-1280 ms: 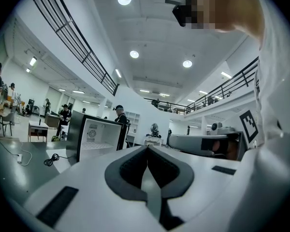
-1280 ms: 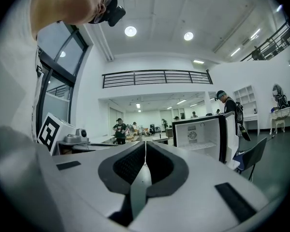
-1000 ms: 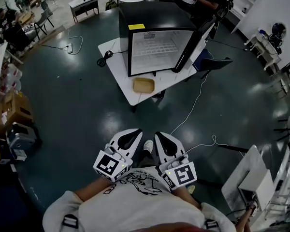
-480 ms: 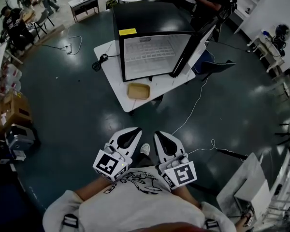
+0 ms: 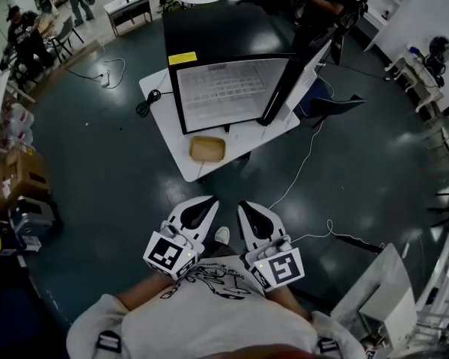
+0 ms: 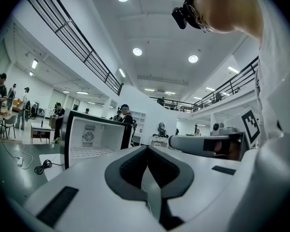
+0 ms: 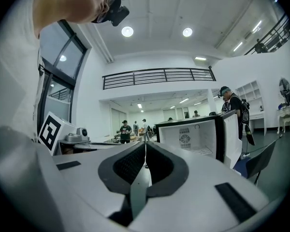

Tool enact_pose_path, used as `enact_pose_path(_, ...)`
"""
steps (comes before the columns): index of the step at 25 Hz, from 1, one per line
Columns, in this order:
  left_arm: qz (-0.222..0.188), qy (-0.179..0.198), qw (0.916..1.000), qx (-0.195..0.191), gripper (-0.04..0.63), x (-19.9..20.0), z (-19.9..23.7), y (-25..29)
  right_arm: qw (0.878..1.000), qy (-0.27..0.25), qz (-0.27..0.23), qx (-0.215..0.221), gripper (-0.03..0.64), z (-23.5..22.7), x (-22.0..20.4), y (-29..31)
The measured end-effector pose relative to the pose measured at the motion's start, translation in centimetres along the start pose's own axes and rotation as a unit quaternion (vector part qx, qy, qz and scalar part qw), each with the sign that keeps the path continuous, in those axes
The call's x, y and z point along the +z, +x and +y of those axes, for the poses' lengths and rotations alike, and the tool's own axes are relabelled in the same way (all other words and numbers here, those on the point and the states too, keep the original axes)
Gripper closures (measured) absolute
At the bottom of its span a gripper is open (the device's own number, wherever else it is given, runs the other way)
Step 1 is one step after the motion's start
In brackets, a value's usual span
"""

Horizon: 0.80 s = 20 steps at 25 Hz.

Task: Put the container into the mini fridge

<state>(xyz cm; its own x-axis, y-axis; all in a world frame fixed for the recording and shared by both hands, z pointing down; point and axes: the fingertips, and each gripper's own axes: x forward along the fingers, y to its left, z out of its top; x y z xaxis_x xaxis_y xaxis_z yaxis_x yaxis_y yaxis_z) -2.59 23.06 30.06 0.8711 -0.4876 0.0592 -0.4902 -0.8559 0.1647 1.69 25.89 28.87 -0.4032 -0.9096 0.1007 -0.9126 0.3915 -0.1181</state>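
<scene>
Head view: cable (image 5: pixel 144 108) (coiled) near container (image 5: pixel 207 149)

My white matt plastic left gripper (image 5: pixel 208 200) and its twin, the right gripper (image 5: pixel 244 205), carry dark grey pads (image 6: pixel 130 167), finely ribbed and rubbery. My white cloth T-shirt (image 5: pixel 209 321) looks soft. The dark polished floor (image 5: pixel 97 178) gleams with lamp glare. The black mini fridge (image 5: pixel 209 36) has a glossy top and a smooth white lining. The tan rectangular container (image 5: pixel 207 149) looks matt on the smooth white table (image 5: pixel 167 129).
</scene>
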Motion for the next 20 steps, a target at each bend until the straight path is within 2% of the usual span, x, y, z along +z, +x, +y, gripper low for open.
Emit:
enact_pose_path(12, -0.008, 0.001, 0.9998, 0.019, 0.581, 0.8, 0.5, 5.0, 1.000, -0.009, 0.005, 0.011, 0.588, -5.2, 1.0, 0.7)
enact_pose_path(20, -0.002, -0.008, 0.9998, 0.020, 0.580, 0.2, 0.7, 6.3, 1.000, -0.003, 0.011, 0.008, 0.588, -6.6, 0.6, 0.9)
